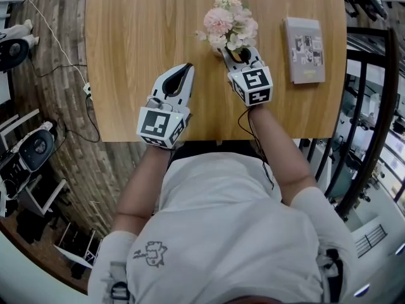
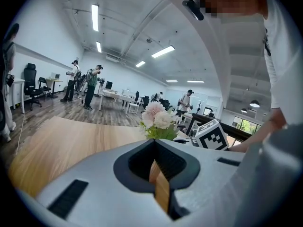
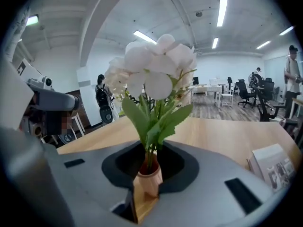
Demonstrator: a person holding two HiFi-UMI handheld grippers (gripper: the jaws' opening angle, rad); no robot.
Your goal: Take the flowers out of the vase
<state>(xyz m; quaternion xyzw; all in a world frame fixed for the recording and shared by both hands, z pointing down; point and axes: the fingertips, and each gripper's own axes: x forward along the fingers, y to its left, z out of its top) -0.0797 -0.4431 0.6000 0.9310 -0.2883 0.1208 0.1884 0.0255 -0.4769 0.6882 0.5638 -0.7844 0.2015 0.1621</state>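
Observation:
A bunch of pale pink and white flowers (image 1: 228,21) with green leaves (image 3: 151,119) stands in a small terracotta vase (image 3: 148,178) on the wooden table (image 1: 139,37). My right gripper (image 1: 242,54) reaches the vase from the near side, and in the right gripper view the gripper (image 3: 148,174) has its jaws closed against the vase's sides, with the stems rising between them. The blooms hide the vase in the head view. To the left of the flowers and nearer the front edge, my left gripper (image 1: 187,69) rests shut and empty, its tips (image 2: 154,143) pointing at the flowers (image 2: 157,118).
A grey book (image 1: 304,49) lies on the table to the right of the flowers. The table's front edge (image 1: 209,139) runs just under my hands. Chairs, cables and equipment stand on the floor at the left; a black railing (image 1: 380,106) is at the right. People stand far off in the room.

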